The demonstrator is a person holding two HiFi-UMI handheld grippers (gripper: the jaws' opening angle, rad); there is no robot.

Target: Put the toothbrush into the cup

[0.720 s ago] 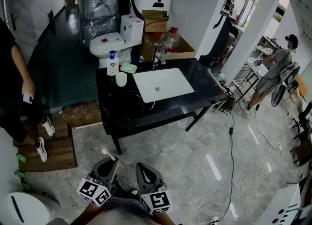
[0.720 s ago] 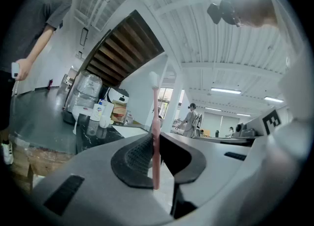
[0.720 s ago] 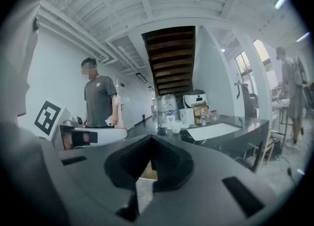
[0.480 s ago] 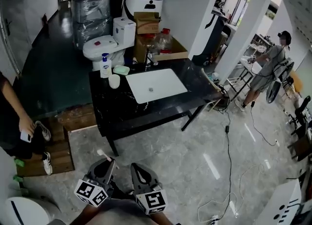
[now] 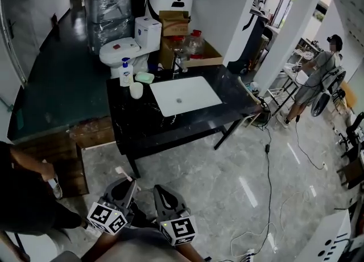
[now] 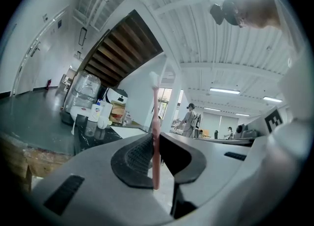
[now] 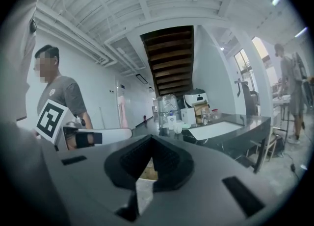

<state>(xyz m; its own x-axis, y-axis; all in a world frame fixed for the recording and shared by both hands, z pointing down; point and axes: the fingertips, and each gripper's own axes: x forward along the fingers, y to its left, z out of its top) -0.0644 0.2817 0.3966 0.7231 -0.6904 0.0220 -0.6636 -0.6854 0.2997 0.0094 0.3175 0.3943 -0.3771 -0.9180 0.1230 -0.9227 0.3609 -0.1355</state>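
A pink toothbrush (image 6: 155, 132) with a white head stands upright, and my left gripper (image 6: 156, 139) is shut on its handle. In the head view that gripper (image 5: 126, 190) is low over the floor, with the toothbrush (image 5: 121, 173) sticking out ahead of it. My right gripper (image 5: 166, 198) is beside it, shut with nothing between its pads (image 7: 152, 141). The white cup (image 5: 136, 90) stands on the black counter's left end, well ahead of both grippers. It also shows small in the left gripper view (image 6: 102, 120) and the right gripper view (image 7: 177, 128).
The black counter (image 5: 136, 124) holds a white sink (image 5: 185, 96), a soap bottle (image 5: 125, 73) and a green soap dish (image 5: 145, 77). A toilet (image 5: 128, 48) and boxes stand behind. One person (image 5: 28, 198) is close at left, another (image 5: 321, 76) far right. Cables (image 5: 267, 158) cross the floor.
The person at the left has moved down and nearer in the head view. Both grippers hold about the same place, and the left one keeps the toothbrush.
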